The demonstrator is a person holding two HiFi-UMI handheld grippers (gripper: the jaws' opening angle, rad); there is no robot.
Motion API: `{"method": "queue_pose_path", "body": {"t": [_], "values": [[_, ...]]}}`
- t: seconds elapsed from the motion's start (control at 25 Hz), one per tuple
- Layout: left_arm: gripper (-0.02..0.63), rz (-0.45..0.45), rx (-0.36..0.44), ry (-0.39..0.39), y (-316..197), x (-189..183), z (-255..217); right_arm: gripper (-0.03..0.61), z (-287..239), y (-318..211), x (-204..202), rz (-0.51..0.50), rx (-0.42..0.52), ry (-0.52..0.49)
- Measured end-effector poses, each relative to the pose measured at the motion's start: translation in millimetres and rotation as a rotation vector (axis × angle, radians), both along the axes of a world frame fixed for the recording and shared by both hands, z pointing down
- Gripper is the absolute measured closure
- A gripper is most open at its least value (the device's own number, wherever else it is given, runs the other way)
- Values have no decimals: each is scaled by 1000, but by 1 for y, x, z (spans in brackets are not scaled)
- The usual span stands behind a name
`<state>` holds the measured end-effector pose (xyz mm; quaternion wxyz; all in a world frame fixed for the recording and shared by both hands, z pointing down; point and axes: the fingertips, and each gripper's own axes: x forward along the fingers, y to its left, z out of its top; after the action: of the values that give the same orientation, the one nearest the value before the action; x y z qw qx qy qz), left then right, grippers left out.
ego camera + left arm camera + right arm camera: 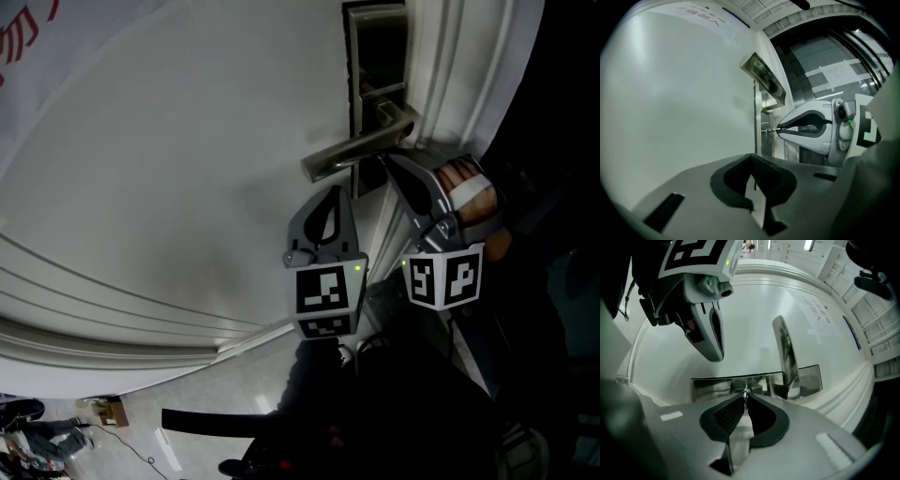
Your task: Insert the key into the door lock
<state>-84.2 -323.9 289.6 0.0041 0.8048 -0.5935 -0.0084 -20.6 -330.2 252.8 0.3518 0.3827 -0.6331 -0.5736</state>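
Metal key (746, 393) clamped in right gripper (745, 398) jaws, tip at or just inside the lock (712, 386) by the handle (785, 352), left gripper (751, 158) jaws together on nothing nearby; looks like insertion under way, next calling for a straight push with blade kept aligned.

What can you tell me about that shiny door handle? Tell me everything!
The silver metal lever handle is a long, smooth, shiny bar. One end bends into the tall mirror-like metal lock plate on the white door; the other end hangs free in front of the door. Nothing touches it. The right gripper, pinching a small key at the keyhole, sits just beside it, and the left gripper is apart from it.
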Motion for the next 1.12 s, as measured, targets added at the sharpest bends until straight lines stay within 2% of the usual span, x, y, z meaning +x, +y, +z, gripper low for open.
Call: {"method": "queue_pose_path", "body": {"t": [0.16, 0.32, 0.44, 0.52, 0.64, 0.76, 0.92, 1.12], "values": [[612, 5, -2, -10, 0, 3, 1, 546, -2, 5, 6, -1, -7, -33], [612, 0, -19, -23, 2, 2, 3, 548, -2, 12, 15, -1, -48, -143], [612, -4, -29, -29, 2, 2, 6, 548, -10, 17, 25, -4, -85, -292], [613, -15, -29, -28, 1, -1, 6, 548, -21, 19, 32, -21, -116, -433], [612, -26, -17, -22, 1, -3, 4, 558, -33, 20, 44, -81, -214, -728], [612, -29, -25, -17, 2, -3, 4, 574, -27, 15, 58, -68, -348, -977], [612, -33, -23, -10, 2, -2, 4, 577, -14, 8, 65, -63, -440, -1133], [612, -34, -28, -11, 2, 4, 8, 577, -1, 9, 59, -86, -517, -1181]]}}
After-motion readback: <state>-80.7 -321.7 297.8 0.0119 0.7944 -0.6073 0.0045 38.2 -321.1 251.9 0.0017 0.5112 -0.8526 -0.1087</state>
